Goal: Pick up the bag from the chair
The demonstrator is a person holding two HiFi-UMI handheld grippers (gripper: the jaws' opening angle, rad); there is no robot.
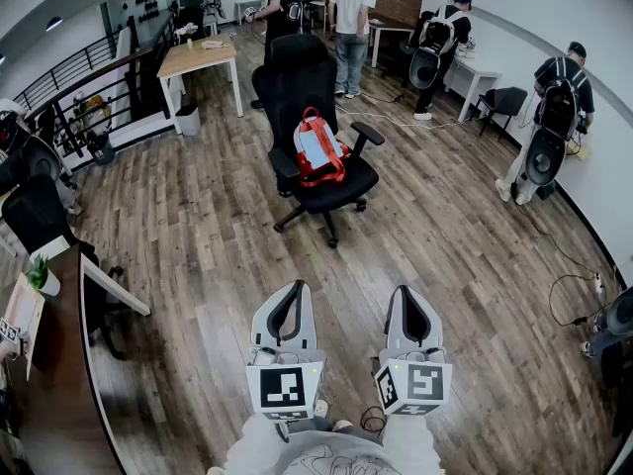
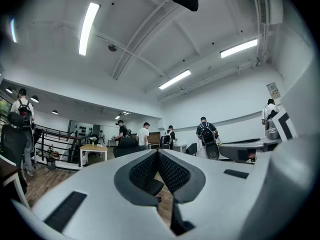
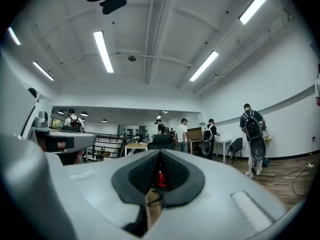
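Observation:
A red bag (image 1: 318,148) with a pale front panel leans upright on the seat of a black office chair (image 1: 297,77) in the middle of the room. Both grippers are held low and near me, well short of the chair. The left gripper (image 1: 295,289) is shut with nothing in it; its jaws meet in the left gripper view (image 2: 158,154). The right gripper (image 1: 404,292) is also shut and empty. A sliver of the red bag (image 3: 161,178) shows through the slit below its closed tips (image 3: 160,154), with the chair's back (image 3: 162,140) above.
Wood floor lies between me and the chair. A wooden table (image 1: 198,59) stands at the back left, a railing (image 1: 89,77) along the left, a dark desk (image 1: 59,364) at my near left. Several people stand at the back and right. Cables (image 1: 569,285) trail on the right.

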